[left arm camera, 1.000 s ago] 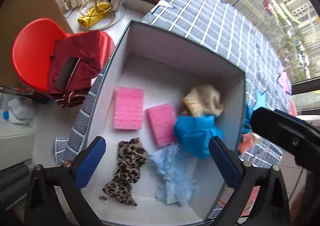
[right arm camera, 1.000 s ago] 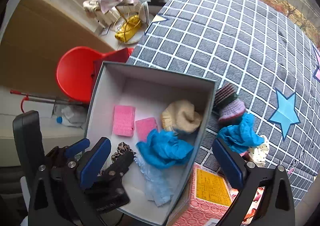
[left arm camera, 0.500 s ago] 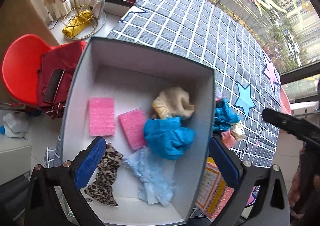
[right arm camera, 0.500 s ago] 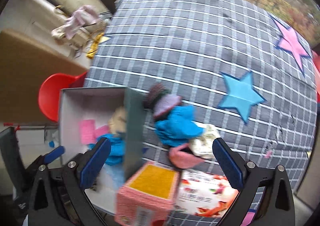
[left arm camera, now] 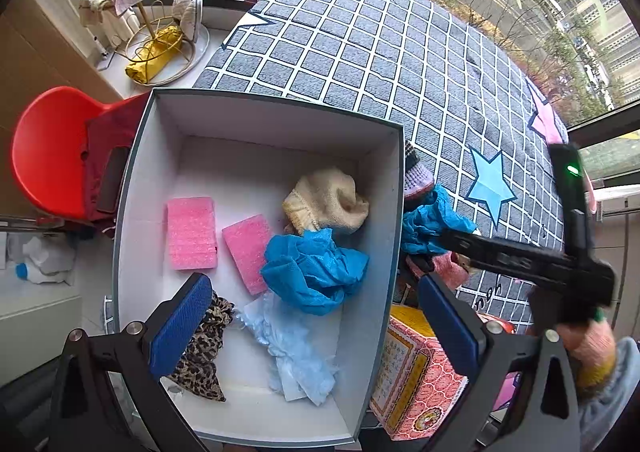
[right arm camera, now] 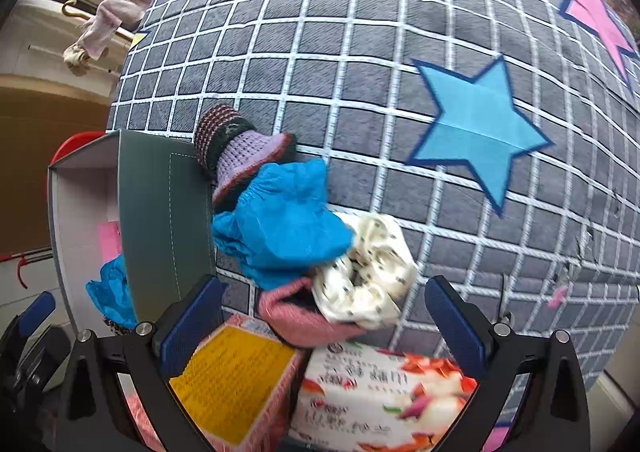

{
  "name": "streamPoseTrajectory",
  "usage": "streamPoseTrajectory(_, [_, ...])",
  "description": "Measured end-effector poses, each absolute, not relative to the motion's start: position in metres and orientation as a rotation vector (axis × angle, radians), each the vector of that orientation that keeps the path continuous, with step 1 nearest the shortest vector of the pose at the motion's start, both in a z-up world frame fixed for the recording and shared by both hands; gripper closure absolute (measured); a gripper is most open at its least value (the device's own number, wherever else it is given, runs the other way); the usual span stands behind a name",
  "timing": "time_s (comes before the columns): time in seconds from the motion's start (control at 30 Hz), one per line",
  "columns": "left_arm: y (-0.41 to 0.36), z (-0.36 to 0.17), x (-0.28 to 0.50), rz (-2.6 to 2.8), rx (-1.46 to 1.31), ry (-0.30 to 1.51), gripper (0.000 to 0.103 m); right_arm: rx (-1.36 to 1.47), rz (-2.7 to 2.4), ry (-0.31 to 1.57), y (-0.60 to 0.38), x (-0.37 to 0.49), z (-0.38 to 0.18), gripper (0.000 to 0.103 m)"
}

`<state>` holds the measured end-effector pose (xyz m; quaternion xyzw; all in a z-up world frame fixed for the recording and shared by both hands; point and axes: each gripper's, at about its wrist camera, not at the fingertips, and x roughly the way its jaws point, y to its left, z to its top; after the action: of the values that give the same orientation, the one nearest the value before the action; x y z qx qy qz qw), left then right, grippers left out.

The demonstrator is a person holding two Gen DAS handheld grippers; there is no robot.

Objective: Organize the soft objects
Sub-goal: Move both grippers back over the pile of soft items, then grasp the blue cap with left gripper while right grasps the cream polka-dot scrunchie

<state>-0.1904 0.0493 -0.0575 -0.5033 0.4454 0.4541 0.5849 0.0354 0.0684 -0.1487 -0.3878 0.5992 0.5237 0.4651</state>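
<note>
A white-lined box (left arm camera: 276, 120) holds two pink sponges (left arm camera: 191, 233), a cream knit piece (left arm camera: 326, 198), a crumpled blue cloth (left arm camera: 316, 274), a pale blue cloth (left arm camera: 296, 348) and a leopard scrunchie (left arm camera: 200, 352). My left gripper (left arm camera: 316, 326) hovers open over the box. Outside the box wall (right arm camera: 168, 224) lie a purple knit hat (right arm camera: 244, 156), another blue cloth (right arm camera: 280, 228), a cream dotted scrunchie (right arm camera: 368, 272) and a pink knit piece (right arm camera: 296, 316). My right gripper (right arm camera: 320, 326) is open, just in front of this pile, holding nothing.
Grey checked tablecloth (right arm camera: 360, 52) with a blue star (right arm camera: 476, 124) and a pink star (right arm camera: 596, 16). A pink-and-yellow carton (right arm camera: 232, 384) and a tissue pack (right arm camera: 376, 396) lie at the near edge. A red chair (left arm camera: 52, 152) stands left of the box.
My right gripper swung from over the box to the pile on the cloth right of it. My left gripper pulled back, so the whole box shows.
</note>
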Motion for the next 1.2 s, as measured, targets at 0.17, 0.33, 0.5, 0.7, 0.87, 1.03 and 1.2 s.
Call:
streamPoseTrajectory(0.17, [0.050, -0.053, -0.180, 1.076, -1.171, 1.060, 0.000, -1.061, 1.296, 1.405, 0.086, 0.016, -0.177, 0.001])
streamPoseTrajectory(0.33, [0.051, -0.048, -0.160, 1.059, -1.161, 1.060, 0.000, -1.115, 1.207, 1.340, 0.079, 0.027, -0.193, 0.001])
streamPoseTrajectory(0.5, [0.053, -0.045, -0.125, 1.008, -1.123, 1.075, 0.000, -1.111, 1.109, 1.310, 0.055, 0.068, -0.199, 0.001])
streamPoseTrajectory(0.7, [0.053, -0.048, -0.077, 0.935, -1.087, 1.113, 0.000, -1.023, 1.011, 1.357, 0.024, 0.135, -0.204, 0.001])
streamPoseTrajectory(0.87, [0.051, -0.055, -0.036, 0.881, -1.061, 1.155, 0.000, -0.977, 0.967, 1.371, -0.001, 0.175, -0.206, 0.001])
streamPoseTrajectory(1.03, [0.043, -0.066, 0.018, 0.814, -1.018, 1.201, 0.000, -0.908, 0.972, 1.423, -0.028, 0.209, -0.207, 0.001])
streamPoseTrajectory(1.2, [0.031, -0.086, 0.063, 0.767, -0.979, 1.257, 0.000, -0.712, 1.065, 1.524, -0.061, 0.245, -0.198, 0.001])
